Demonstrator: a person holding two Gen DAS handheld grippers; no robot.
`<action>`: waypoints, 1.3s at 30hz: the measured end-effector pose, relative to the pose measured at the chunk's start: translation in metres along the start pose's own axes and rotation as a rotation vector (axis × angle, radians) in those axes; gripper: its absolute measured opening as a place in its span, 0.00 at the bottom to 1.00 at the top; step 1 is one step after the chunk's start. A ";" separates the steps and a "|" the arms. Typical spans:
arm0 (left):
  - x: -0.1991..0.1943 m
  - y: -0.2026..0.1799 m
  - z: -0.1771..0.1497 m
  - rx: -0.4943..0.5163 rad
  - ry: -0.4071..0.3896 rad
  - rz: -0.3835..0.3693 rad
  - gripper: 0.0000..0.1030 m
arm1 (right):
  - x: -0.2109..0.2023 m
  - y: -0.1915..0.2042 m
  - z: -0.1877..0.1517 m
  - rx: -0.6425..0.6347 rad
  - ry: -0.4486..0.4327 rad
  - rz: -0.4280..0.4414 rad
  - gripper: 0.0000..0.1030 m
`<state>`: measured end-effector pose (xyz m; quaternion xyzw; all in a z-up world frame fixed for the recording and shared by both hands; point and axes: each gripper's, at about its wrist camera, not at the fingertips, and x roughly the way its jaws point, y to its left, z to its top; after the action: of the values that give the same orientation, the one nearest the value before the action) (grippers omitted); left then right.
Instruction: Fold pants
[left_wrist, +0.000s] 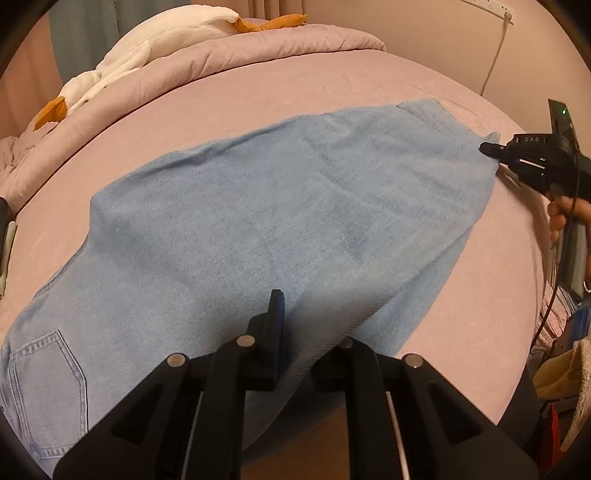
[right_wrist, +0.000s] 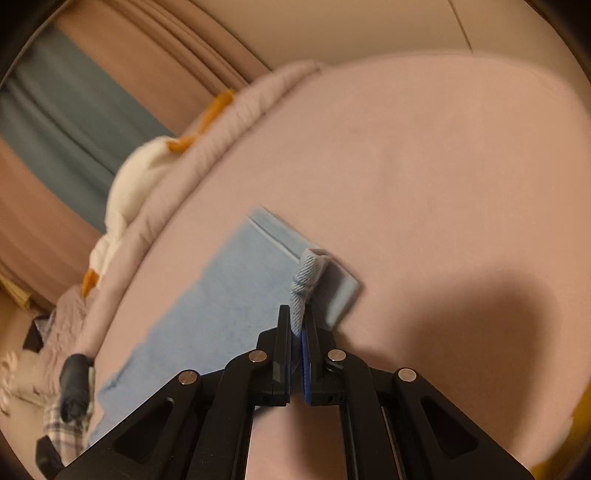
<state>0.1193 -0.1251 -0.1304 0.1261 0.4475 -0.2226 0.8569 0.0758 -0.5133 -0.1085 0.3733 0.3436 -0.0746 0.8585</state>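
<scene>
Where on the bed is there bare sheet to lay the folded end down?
Bare sheet lies beyond the jeans hem, toward the wall, and in a strip between jeans and quilt. The quilt edge is crowded with a plush goose. Right tool grips the hem.

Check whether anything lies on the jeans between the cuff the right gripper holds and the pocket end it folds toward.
Nothing visible does. The right gripper is shut on the cuff; the jeans lie bare across to the back pocket. The left gripper sits over their near edge.
</scene>
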 end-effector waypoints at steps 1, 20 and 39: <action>0.000 0.000 0.000 0.001 0.002 0.001 0.12 | 0.002 -0.003 0.001 0.009 -0.004 0.013 0.05; -0.049 0.016 -0.037 0.032 0.013 -0.116 0.19 | -0.032 0.046 0.010 -0.346 -0.154 -0.282 0.42; -0.082 0.138 -0.120 -0.286 0.040 0.006 0.18 | 0.018 0.222 -0.220 -1.236 0.501 0.225 0.21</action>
<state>0.0607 0.0665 -0.1285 0.0086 0.4913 -0.1516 0.8576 0.0568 -0.2010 -0.0960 -0.1468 0.4710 0.3142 0.8111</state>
